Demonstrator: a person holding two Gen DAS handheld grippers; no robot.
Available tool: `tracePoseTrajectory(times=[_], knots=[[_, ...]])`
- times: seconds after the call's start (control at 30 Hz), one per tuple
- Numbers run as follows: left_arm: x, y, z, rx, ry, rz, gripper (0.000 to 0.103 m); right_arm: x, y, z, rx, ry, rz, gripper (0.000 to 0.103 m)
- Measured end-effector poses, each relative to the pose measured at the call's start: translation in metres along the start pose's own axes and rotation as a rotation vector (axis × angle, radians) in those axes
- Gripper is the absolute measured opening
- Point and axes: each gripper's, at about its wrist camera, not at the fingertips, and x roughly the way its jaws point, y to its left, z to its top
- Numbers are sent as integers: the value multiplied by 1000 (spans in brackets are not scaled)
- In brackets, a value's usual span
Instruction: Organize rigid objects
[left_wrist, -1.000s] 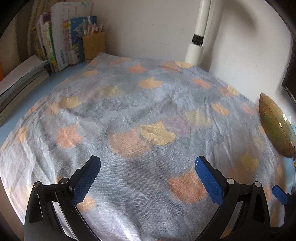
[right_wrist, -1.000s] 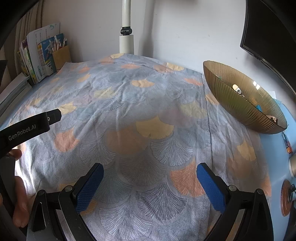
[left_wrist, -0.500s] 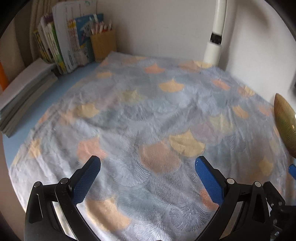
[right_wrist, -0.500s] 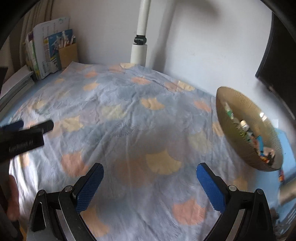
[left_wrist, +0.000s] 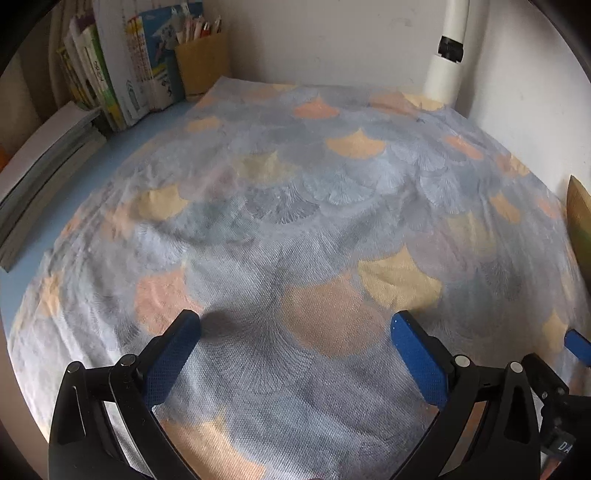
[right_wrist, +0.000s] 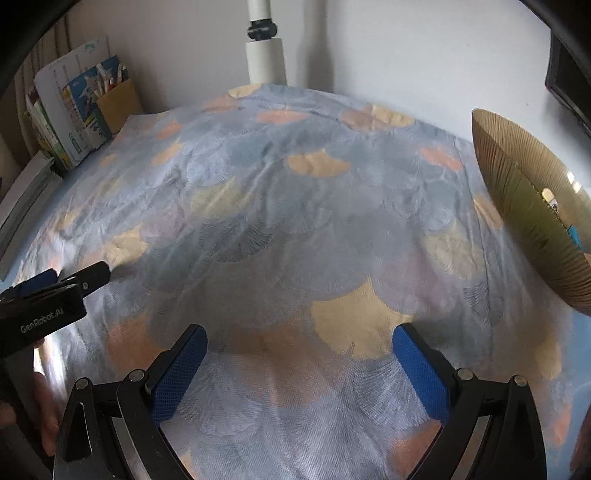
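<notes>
A gold ribbed bowl (right_wrist: 532, 206) stands at the right edge of the patterned cloth (right_wrist: 295, 206), with small objects inside that are mostly hidden by its wall. Only a sliver of the bowl (left_wrist: 580, 214) shows in the left wrist view. My left gripper (left_wrist: 295, 328) is open over the cloth (left_wrist: 295, 221) with nothing between its blue pads. My right gripper (right_wrist: 299, 341) is open too, low over the cloth's near part. The left gripper's body (right_wrist: 44, 299) shows at the left of the right wrist view. No loose object lies on the cloth.
Books (left_wrist: 122, 74) and a tan pen holder (left_wrist: 201, 62) line the back left corner, with stacked papers (left_wrist: 40, 162) beside them. A white pole (right_wrist: 264, 51) rises at the back wall. A dark monitor (right_wrist: 569, 77) hangs at the far right.
Both grippers have dropped lower and closer to the cloth. The bowl has slid toward the right edge of both views. Both grippers stay open.
</notes>
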Motion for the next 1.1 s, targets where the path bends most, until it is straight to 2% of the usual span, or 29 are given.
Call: tracePoseTrajectory(times=[0.17, 0.47, 1.1], knots=[[-1, -1, -3, -13, -21, 6, 103, 2, 6, -2, -17, -11, -37, 103], [-1, -2, -2, -14, -20, 4, 103, -1, 4, -5, -20, -50, -32, 103], [-2, -2, -2, -13, -20, 4, 103, -2, 5, -4, -20, -49, -33, 103]])
